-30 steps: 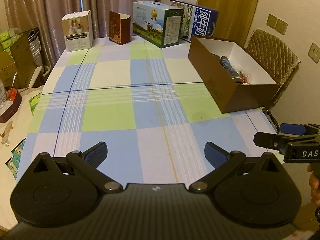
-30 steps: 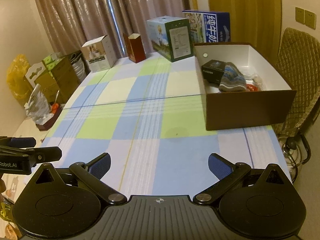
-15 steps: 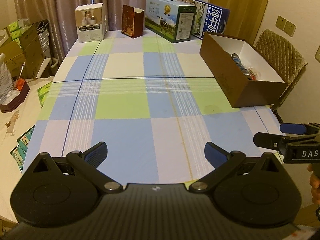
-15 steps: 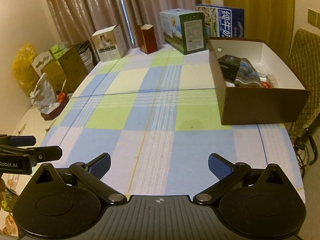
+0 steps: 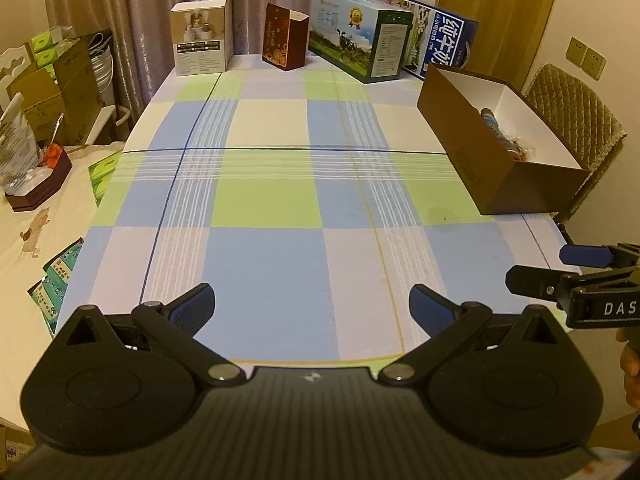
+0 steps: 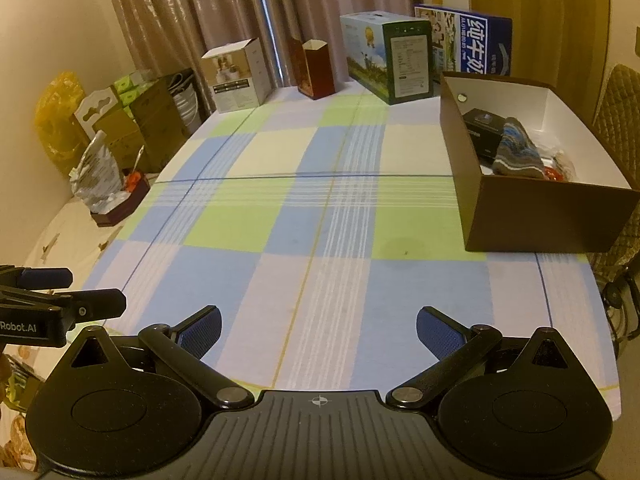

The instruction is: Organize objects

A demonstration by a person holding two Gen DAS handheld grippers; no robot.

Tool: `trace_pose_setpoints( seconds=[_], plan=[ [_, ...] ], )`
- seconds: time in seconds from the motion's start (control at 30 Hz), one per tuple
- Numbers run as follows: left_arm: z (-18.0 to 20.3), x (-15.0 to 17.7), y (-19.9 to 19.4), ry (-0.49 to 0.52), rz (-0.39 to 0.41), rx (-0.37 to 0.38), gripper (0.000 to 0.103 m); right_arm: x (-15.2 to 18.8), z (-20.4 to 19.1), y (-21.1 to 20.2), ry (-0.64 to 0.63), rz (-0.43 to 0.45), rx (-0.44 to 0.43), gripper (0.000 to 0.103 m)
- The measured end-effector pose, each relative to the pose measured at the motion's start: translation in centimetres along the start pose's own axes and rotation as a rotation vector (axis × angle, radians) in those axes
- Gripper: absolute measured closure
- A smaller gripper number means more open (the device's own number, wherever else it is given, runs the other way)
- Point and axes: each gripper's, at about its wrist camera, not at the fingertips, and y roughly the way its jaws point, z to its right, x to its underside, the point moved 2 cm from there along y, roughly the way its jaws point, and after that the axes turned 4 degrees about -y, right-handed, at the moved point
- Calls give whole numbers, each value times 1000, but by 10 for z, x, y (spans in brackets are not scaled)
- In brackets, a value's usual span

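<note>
A brown open box (image 6: 548,216) with a white inside stands at the right side of the checked tablecloth (image 6: 312,216); it also shows in the left wrist view (image 5: 480,160). Inside lie a black case (image 6: 482,122), a striped knit piece (image 6: 518,150) and small items. My left gripper (image 5: 312,304) is open and empty above the table's near edge. My right gripper (image 6: 318,326) is open and empty beside it, near the front edge. Each gripper shows at the side of the other's view.
Along the far edge stand a white carton (image 5: 202,38), a dark red box (image 5: 284,38), a green milk carton (image 5: 358,50) and a blue carton (image 5: 444,46). A quilted chair (image 5: 576,116) is right of the table. Boxes and bags (image 6: 132,120) crowd the left side.
Both grippers have pulled back and risen from the table, so the box and cartons look farther away. Both stay open and empty.
</note>
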Motion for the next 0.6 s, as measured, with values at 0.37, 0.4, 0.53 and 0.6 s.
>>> trace_pose_setpoints(
  seconds=[0.37, 0.4, 0.53, 0.6],
  plan=[
    [-2, 0, 1, -1, -3, -5, 1, 0, -1, 0, -2, 0, 2, 2],
    [-1, 0, 1, -1, -4, -5, 1, 0, -1, 0, -1, 0, 1, 2],
    [1, -1, 2, 3, -5, -5, 1, 0, -1, 0, -1, -1, 2, 2],
    [2, -1, 3, 2, -8, -6, 1, 1, 0, -1, 0, -1, 1, 2]
  ],
)
